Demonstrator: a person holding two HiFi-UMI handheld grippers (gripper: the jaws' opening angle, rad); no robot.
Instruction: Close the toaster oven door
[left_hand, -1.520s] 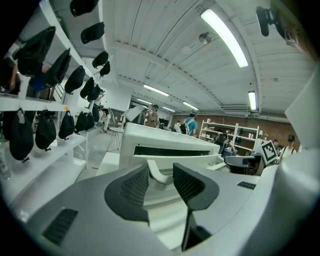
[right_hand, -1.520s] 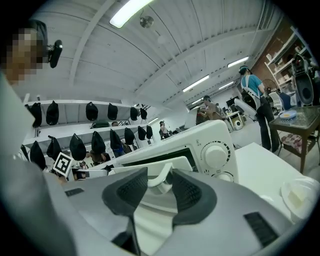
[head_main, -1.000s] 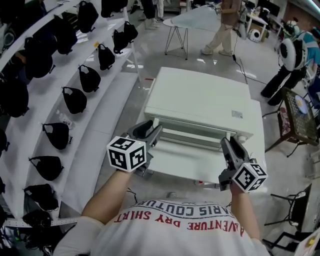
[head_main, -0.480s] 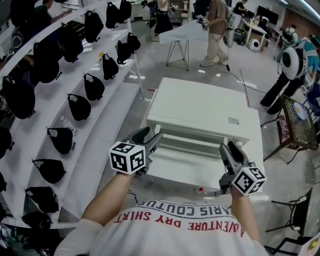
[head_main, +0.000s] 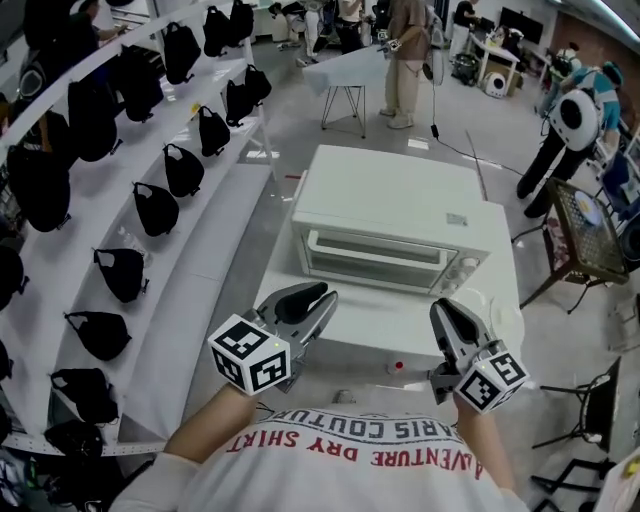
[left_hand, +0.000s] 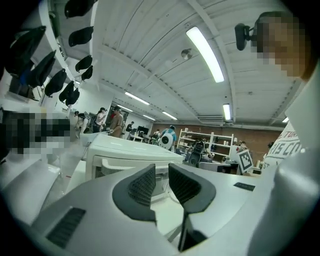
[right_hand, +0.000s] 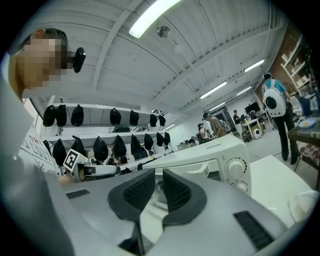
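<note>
The white toaster oven (head_main: 390, 205) stands on a white table (head_main: 370, 325), and its glass door (head_main: 375, 260) is up against its front. Both grippers hang back from it over the table's near edge. My left gripper (head_main: 318, 300) points at the oven's left front; its jaws are closing with a narrow gap and nothing between them. My right gripper (head_main: 447, 315) is below the knobs (head_main: 462, 272), its jaws also closing on nothing. The left gripper view shows the oven (left_hand: 125, 150) beyond the left gripper (left_hand: 161, 172). In the right gripper view the oven (right_hand: 210, 157) is ahead of the right gripper (right_hand: 159, 182).
White tiered shelves (head_main: 215, 230) with several black bags (head_main: 155, 205) run along the left. A white rounded object (head_main: 497, 312) lies at the table's right, a small red thing (head_main: 398, 366) at its near edge. People (head_main: 405, 50) stand at the back; a patterned side table (head_main: 590, 235) is right.
The oven door has gone from lying flat open to closed. Both grippers have drawn back toward me and down, and their jaws have narrowed.
</note>
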